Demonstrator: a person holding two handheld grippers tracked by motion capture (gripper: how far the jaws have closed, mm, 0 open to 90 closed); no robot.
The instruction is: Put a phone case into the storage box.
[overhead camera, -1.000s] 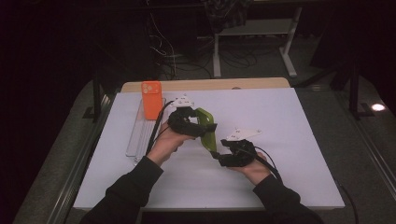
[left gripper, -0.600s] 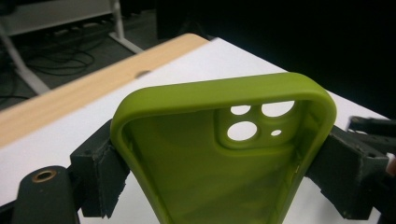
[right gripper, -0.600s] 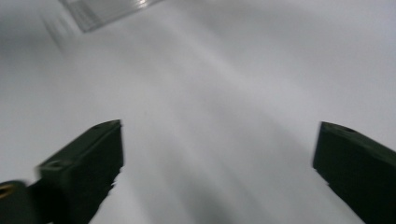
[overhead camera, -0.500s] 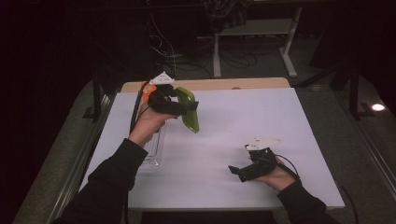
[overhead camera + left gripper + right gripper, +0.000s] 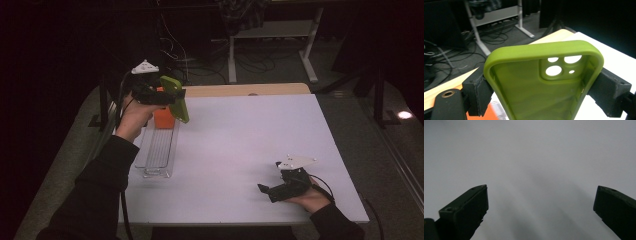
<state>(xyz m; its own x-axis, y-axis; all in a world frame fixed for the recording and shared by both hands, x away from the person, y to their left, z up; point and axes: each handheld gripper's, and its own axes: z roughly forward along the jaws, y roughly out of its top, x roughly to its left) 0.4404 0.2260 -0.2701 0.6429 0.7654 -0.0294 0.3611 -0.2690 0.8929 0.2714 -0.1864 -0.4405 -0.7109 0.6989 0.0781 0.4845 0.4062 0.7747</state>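
A lime-green phone case (image 5: 179, 107) is in the air over the far left of the table, with my left gripper (image 5: 169, 96) shut on it. In the left gripper view the case (image 5: 524, 105) shows its hollow inside and camera cut-outs. The left gripper (image 5: 543, 92) presses on both long edges, and its jaws have just been closing a little tighter. My right gripper (image 5: 267, 191) lies low near the table's front right. Its jaws have just been opening, and the right gripper (image 5: 541, 205) stands open over the bare white sheet.
A clear ribbed tray (image 5: 159, 155) lies along the table's left side, with an orange block (image 5: 163, 119) at its far end, just under the held case. The white sheet (image 5: 250, 145) covers the table. A wooden strip (image 5: 250, 89) runs along the far edge.
The left hand has carried the case up and away from the table's middle to above the tray's far end. The right gripper has drawn back from the case to the front right and opened.
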